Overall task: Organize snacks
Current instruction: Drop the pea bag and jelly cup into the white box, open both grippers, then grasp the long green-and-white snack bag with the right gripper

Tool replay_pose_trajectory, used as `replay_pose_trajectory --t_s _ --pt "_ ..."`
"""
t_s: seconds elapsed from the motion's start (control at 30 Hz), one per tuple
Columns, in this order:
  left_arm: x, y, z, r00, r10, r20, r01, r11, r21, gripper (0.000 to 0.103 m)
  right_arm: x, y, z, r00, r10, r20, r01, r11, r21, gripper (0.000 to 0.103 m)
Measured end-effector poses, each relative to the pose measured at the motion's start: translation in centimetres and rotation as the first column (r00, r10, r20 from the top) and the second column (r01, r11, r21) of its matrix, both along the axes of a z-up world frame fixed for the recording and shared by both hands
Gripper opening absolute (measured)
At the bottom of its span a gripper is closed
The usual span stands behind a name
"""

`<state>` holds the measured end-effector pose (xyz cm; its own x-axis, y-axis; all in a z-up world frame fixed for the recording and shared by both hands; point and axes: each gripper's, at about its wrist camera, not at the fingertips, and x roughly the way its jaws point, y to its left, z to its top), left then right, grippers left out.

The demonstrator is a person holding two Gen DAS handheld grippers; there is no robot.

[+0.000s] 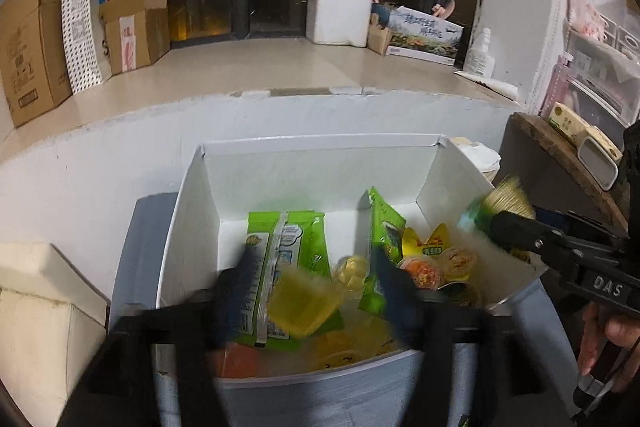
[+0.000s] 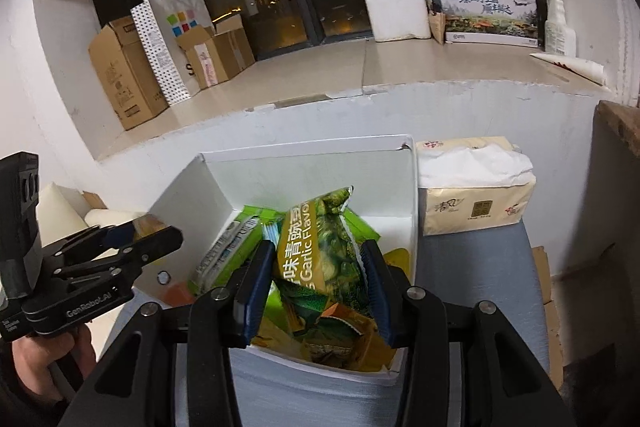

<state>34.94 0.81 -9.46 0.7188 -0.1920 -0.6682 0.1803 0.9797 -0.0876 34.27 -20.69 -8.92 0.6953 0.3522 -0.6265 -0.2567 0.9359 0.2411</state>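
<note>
Left gripper (image 1: 316, 287): hanging open over the white box (image 1: 188, 227), blurred yellow snack (image 1: 304, 303) between its fingers.
Right gripper (image 1: 508, 223): showing at 3 o'clock.

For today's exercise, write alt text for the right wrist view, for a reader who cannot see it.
The right gripper hangs open over a white box of snacks, a green pea snack bag loose between its fingers. A tissue pack sits right of the box; the left gripper enters from the left.

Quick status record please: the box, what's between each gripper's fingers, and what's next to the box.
box: white box, open top, snacks inside
left gripper: open; blurred yellow cup between its fingers, above the box
right gripper: open; green garlic-flavour pea bag between its fingers, pads not pressing
beside box: tissue pack at its right wall
</note>
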Motion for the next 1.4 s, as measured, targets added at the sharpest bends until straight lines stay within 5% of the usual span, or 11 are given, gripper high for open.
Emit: replay_pose_trajectory --t_s 0.03,0.07,0.37,0.57,0.7,0.97,1.4 --pt "-0.3 0.2 0.1 1.000 0.009 0.017 -0.009 1.000 -0.005 0.103 0.0 -0.1 0.1 1.000 -0.008 0.001 0.008 1.000 0.004 0.098" --pt "-0.4 0.3 0.3 1.000 0.007 0.025 -0.006 1.000 -0.010 0.103 -0.2 -0.3 0.3 1.000 -0.013 0.017 0.012 1.000 0.012 0.100" --pt "-2.0 0.1 2.1 0.999 -0.005 0.039 0.004 1.000 0.010 0.103 -2.7 -0.6 3.0 0.997 0.003 0.080 -0.004 1.000 0.011 0.103" --pt "-8.3 0.9 2.8 0.997 -0.024 0.073 0.026 0.999 -0.028 0.103 -7.9 -1.8 3.6 0.995 0.060 0.085 -0.064 0.996 0.054 0.103" --pt "-15.0 0.9 1.8 0.994 -0.045 0.100 0.047 0.999 -0.018 0.103 -12.9 -2.5 1.3 0.998 0.055 0.012 -0.056 0.994 0.095 0.103" --pt "-24.3 1.1 -0.9 0.995 -0.030 0.097 0.034 0.998 -0.045 0.103 -21.3 -1.8 -6.8 0.963 -0.144 -0.229 0.175 0.977 0.123 0.103" --pt "-30.6 3.9 -2.1 0.995 -0.008 0.095 0.016 0.996 -0.090 0.103 -20.5 6.5 -11.2 0.929 -0.228 -0.291 0.222 0.974 -0.052 0.103"
